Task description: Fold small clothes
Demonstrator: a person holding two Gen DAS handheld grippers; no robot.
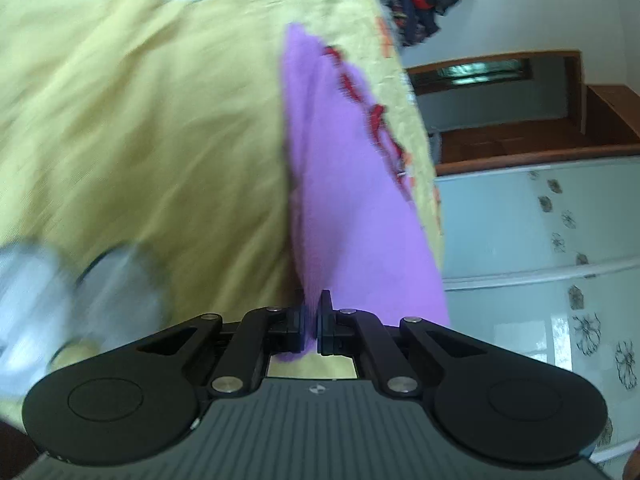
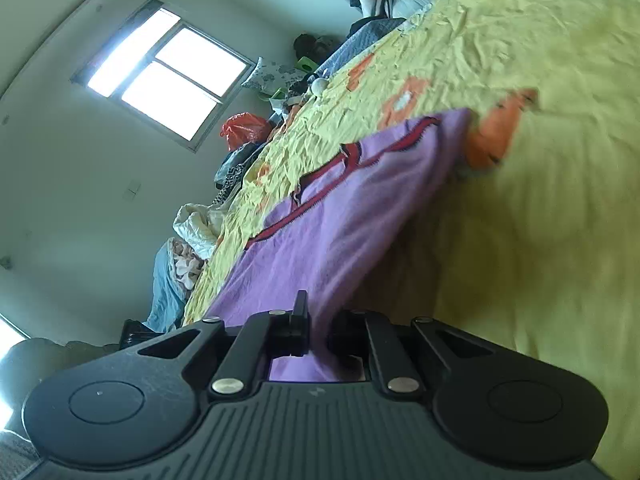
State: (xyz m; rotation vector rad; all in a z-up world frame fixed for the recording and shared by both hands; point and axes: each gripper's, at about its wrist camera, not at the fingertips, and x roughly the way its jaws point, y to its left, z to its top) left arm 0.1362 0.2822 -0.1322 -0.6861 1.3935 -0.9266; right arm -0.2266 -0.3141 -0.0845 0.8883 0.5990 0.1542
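A small purple garment point(image 1: 340, 184) with red trim lies stretched over a yellow bedspread point(image 1: 140, 120). My left gripper point(image 1: 312, 320) is shut on one edge of the garment, and the cloth runs away from its jaws. In the right wrist view the same purple garment point(image 2: 328, 224) stretches from my right gripper point(image 2: 318, 324), which is shut on another edge. The cloth is lifted a little off the yellow bedspread point(image 2: 540, 200) near both grippers. Both views are tilted and blurred.
A blurred grey and white thing point(image 1: 60, 292) lies on the bed at the left. Piles of clothes point(image 2: 240, 160) and a red bag point(image 2: 244, 128) lie along the bed's far side under a window point(image 2: 164, 72). A wardrobe point(image 1: 540, 260) with flower prints stands beside the bed.
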